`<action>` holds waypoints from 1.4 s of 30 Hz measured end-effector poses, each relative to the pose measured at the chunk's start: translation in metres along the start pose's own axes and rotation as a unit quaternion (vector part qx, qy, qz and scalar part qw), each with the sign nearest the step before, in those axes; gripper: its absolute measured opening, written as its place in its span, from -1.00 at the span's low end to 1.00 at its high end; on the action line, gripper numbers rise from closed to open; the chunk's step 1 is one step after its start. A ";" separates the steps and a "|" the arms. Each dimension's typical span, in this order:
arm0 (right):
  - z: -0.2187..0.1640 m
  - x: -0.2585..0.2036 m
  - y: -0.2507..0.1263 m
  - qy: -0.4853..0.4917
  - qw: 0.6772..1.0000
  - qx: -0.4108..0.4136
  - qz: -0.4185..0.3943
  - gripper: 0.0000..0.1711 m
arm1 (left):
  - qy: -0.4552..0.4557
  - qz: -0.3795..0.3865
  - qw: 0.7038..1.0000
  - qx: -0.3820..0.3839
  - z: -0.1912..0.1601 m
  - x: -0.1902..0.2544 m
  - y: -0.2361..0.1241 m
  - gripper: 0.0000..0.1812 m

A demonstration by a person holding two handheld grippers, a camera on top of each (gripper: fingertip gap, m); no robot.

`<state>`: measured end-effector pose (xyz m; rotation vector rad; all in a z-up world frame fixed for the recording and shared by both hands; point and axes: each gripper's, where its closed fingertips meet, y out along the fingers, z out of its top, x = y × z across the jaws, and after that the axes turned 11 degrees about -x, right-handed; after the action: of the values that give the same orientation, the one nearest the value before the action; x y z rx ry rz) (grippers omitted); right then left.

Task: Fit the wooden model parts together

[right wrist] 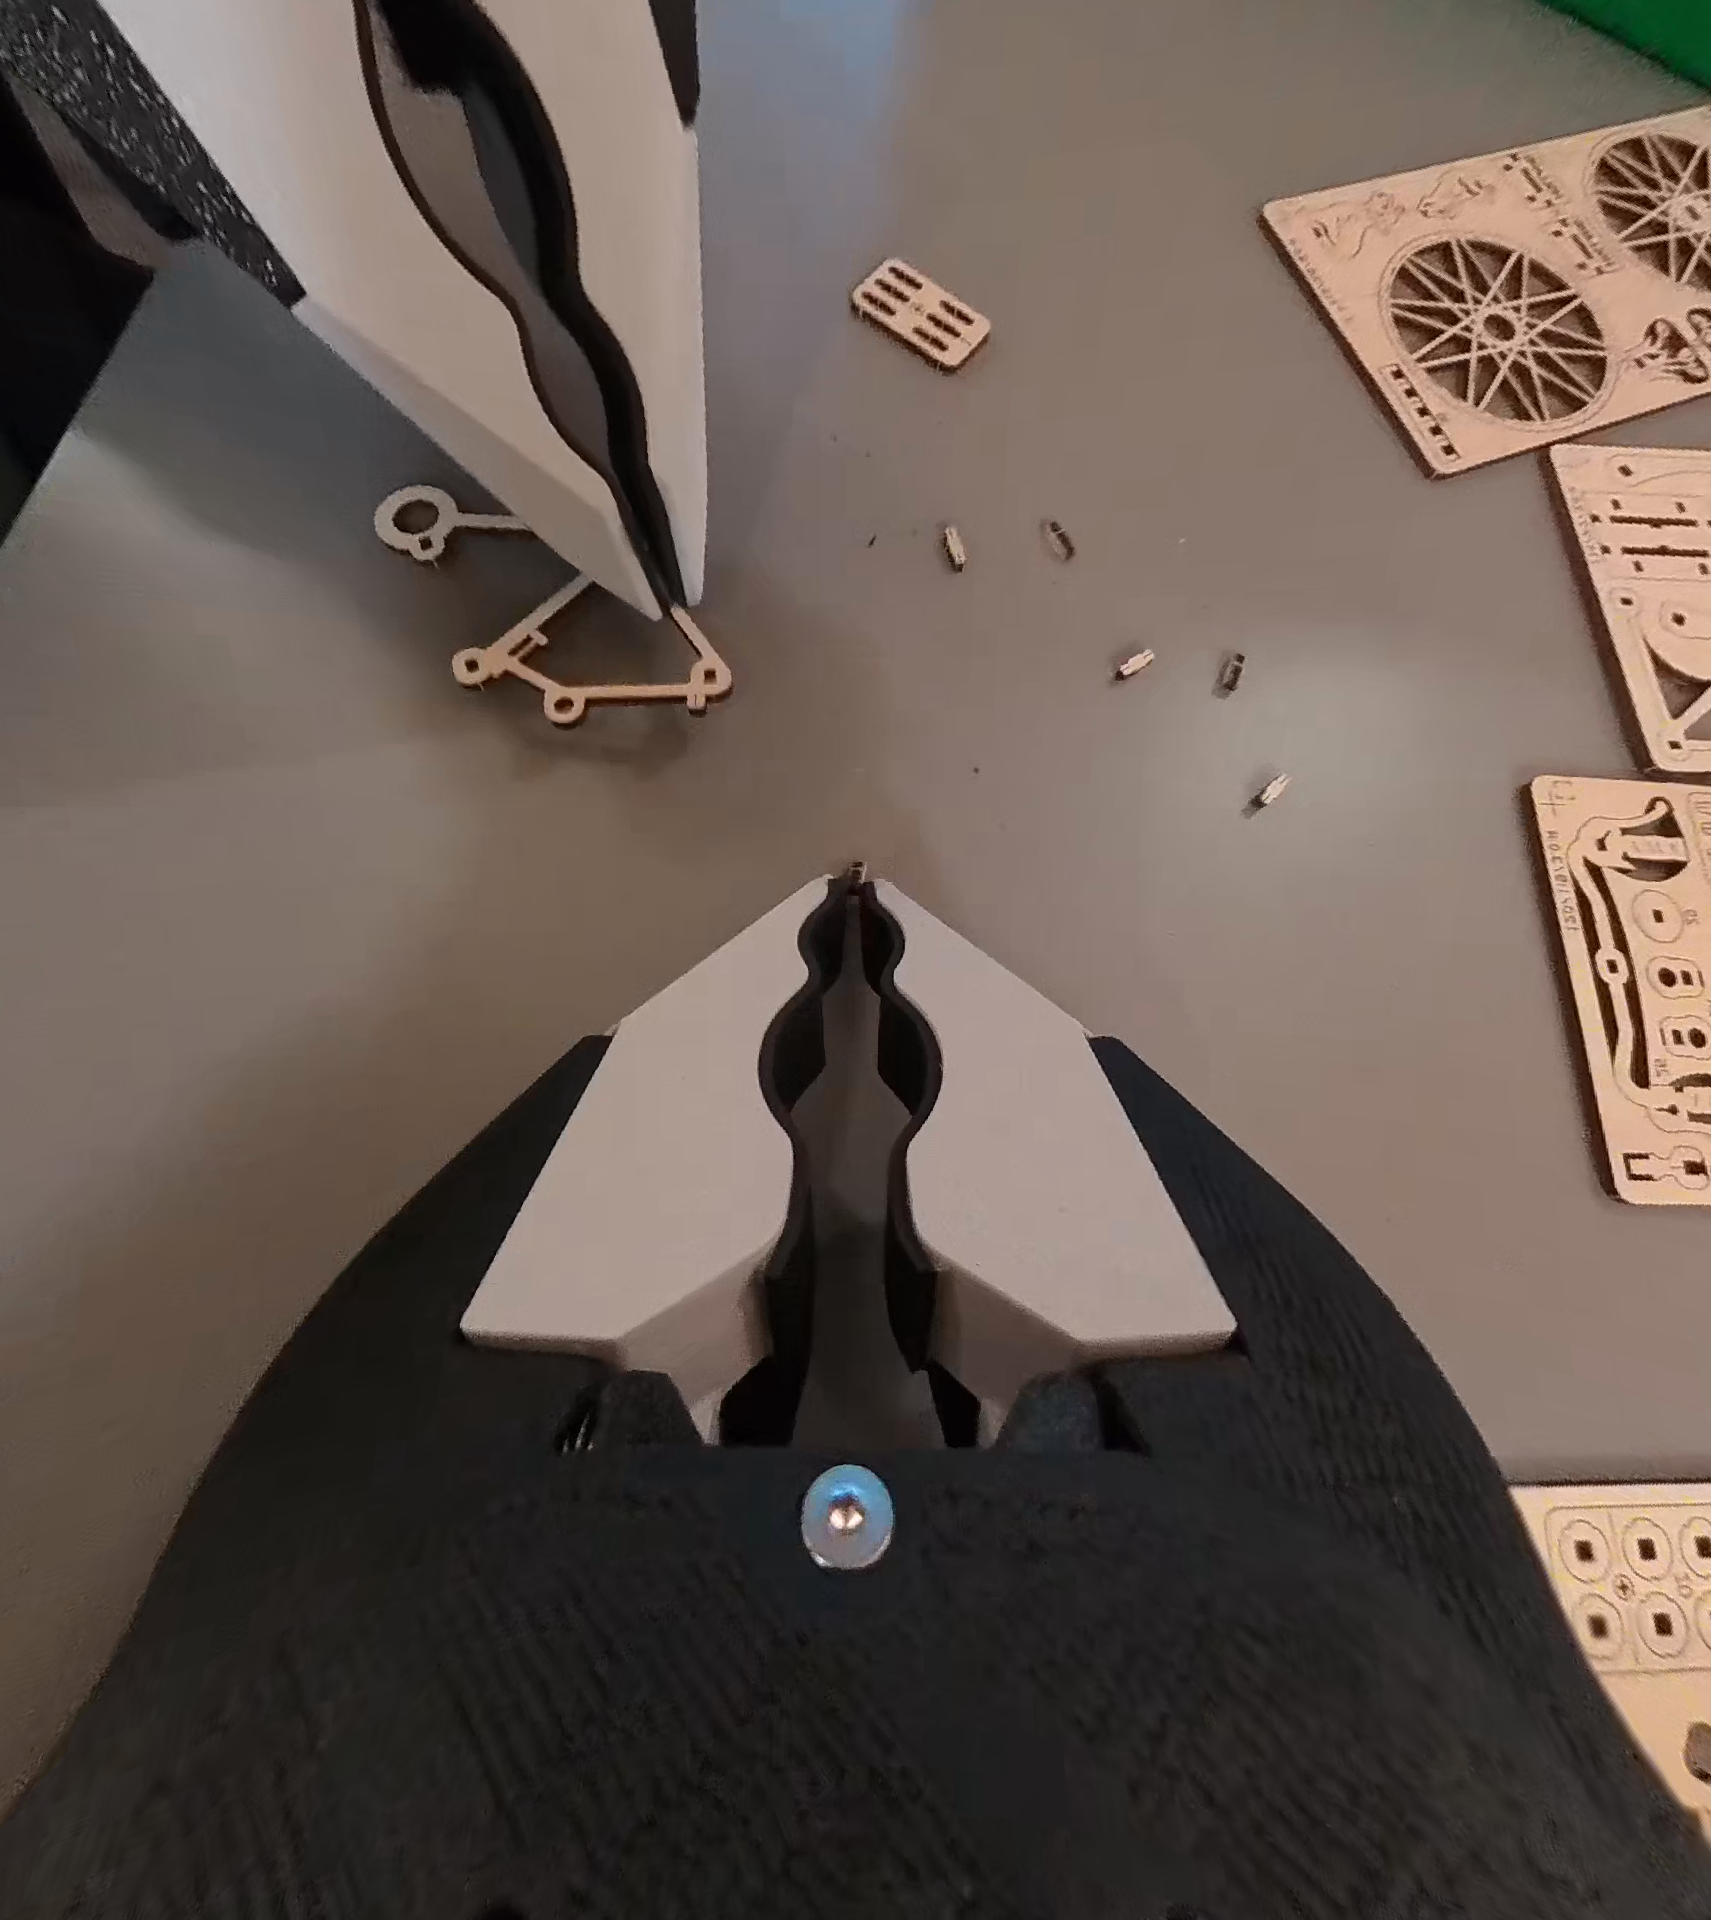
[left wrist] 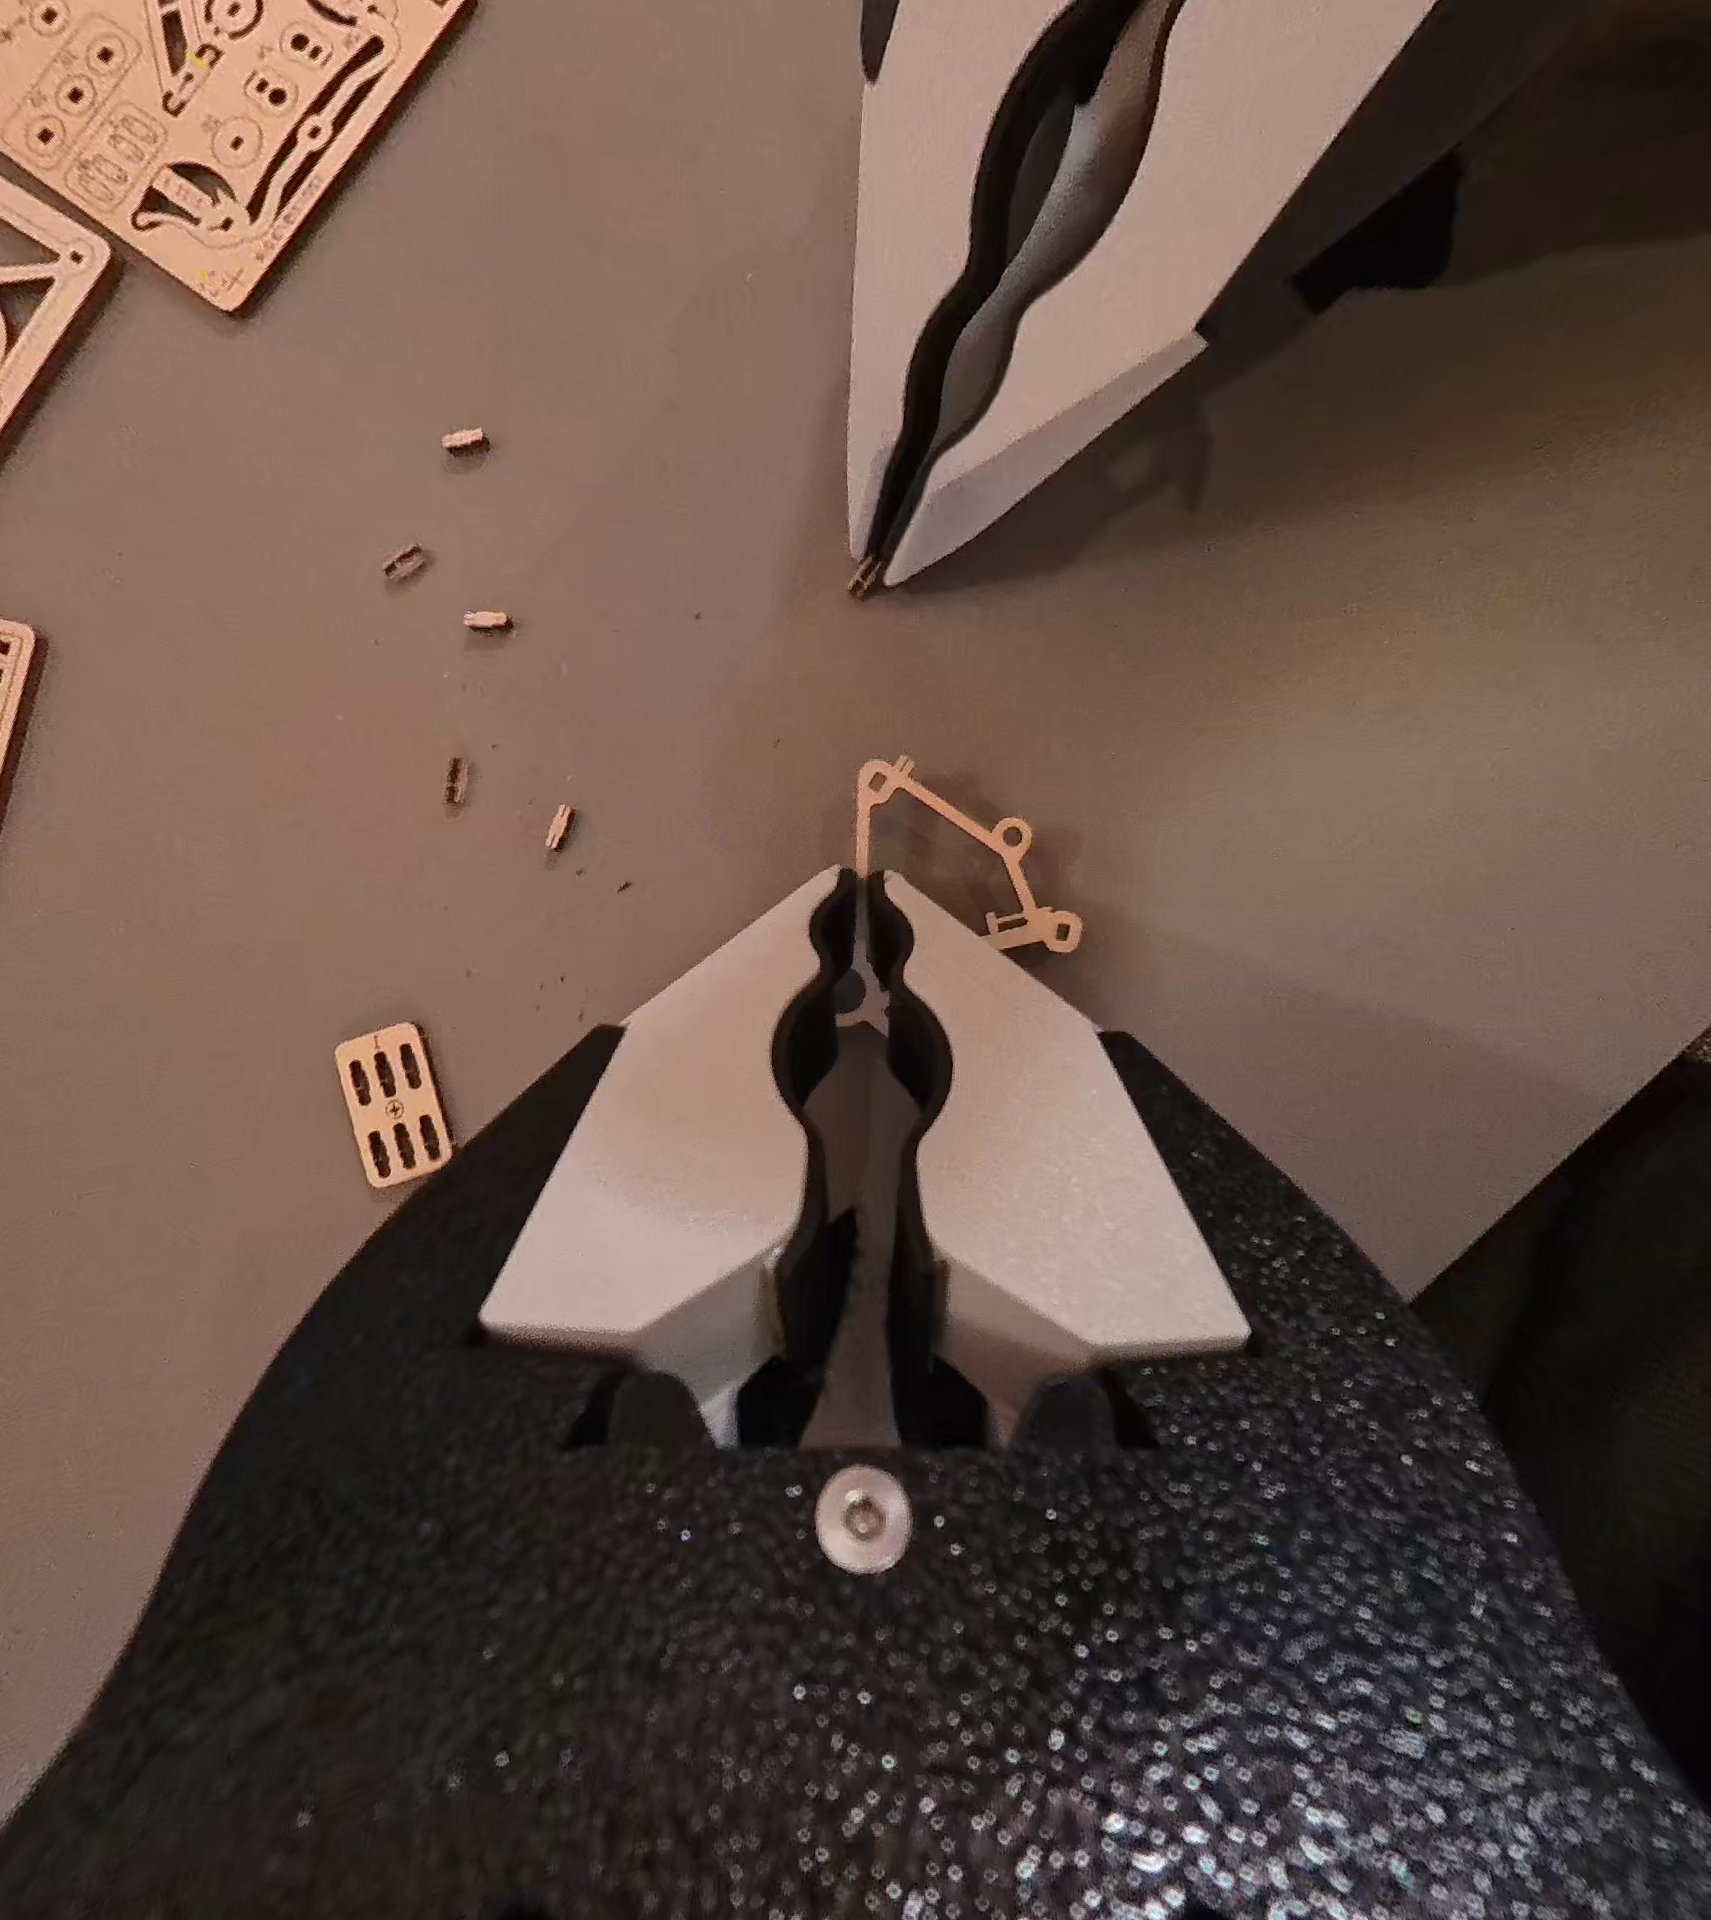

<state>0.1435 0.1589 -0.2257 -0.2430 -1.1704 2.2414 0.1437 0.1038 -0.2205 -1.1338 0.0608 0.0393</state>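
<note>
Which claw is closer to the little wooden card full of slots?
Left. The left claw, clamped on the thin wooden frame, sits beside the slotted card. The right claw, pinching a tiny peg, is farther away.

A: How much of the thin wooden frame [left wrist: 944, 831] shows past the left gripper [left wrist: 863, 883]?

B: Part only. Its near end runs in between the fingers and is covered there. In the right wrist view the white finger [right wrist: 560, 343] crosses the frame [right wrist: 612, 681].

A: And the peg [right wrist: 858, 871] in the right gripper [right wrist: 856, 883]?

B: Just a tip pokes out; too small to tell its shape.

A: The wooden sheets [right wrist: 1692, 977]?

B: Cut off by the edges in both views. The green thing [right wrist: 1703, 42] is also cropped at the corner.
</note>
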 end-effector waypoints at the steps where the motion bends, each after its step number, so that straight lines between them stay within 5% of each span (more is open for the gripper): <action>1: -0.001 0.000 0.000 -0.002 1.000 -0.004 0.000 -0.99 | 0.001 -0.001 1.000 0.003 0.001 0.001 0.000 -1.00; 4: -0.003 0.000 -0.002 0.005 1.000 -0.012 0.006 -0.97 | 0.003 0.000 1.000 0.009 0.004 0.001 0.000 -1.00; 10: -0.004 0.002 -0.016 0.020 0.999 -0.024 0.018 -0.56 | 0.001 0.006 1.000 0.021 0.006 -0.003 -0.004 -1.00; 18: 0.051 -0.020 -0.035 0.125 0.979 0.115 0.117 -0.71 | 0.019 0.047 0.992 0.118 0.035 -0.006 -0.030 -1.00; 28: 0.069 -0.016 -0.054 0.128 0.969 0.182 0.102 -0.99 | 0.045 0.083 0.975 0.199 0.055 -0.004 -0.055 -0.99; 31: 0.070 -0.023 -0.063 0.105 0.965 0.197 0.138 -0.99 | 0.034 0.069 0.970 0.231 0.061 -0.003 -0.063 -0.71; 34: 0.073 -0.034 -0.073 0.088 0.954 0.218 0.189 -0.99 | 0.037 -0.033 0.968 0.248 0.063 0.018 -0.066 -0.56; 39: 0.076 -0.048 -0.085 0.067 0.938 0.236 0.243 -0.99 | 0.051 -0.144 0.946 0.286 0.064 0.041 -0.081 -0.97; 42: 0.075 -0.052 -0.088 0.060 0.936 0.235 0.257 -0.99 | 0.055 -0.161 0.946 0.277 0.061 0.045 -0.080 -0.99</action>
<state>0.1914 0.1152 -0.1168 -0.5276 -0.5083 2.8304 0.1954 0.1256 -0.1251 -0.5702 -0.0153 -0.3169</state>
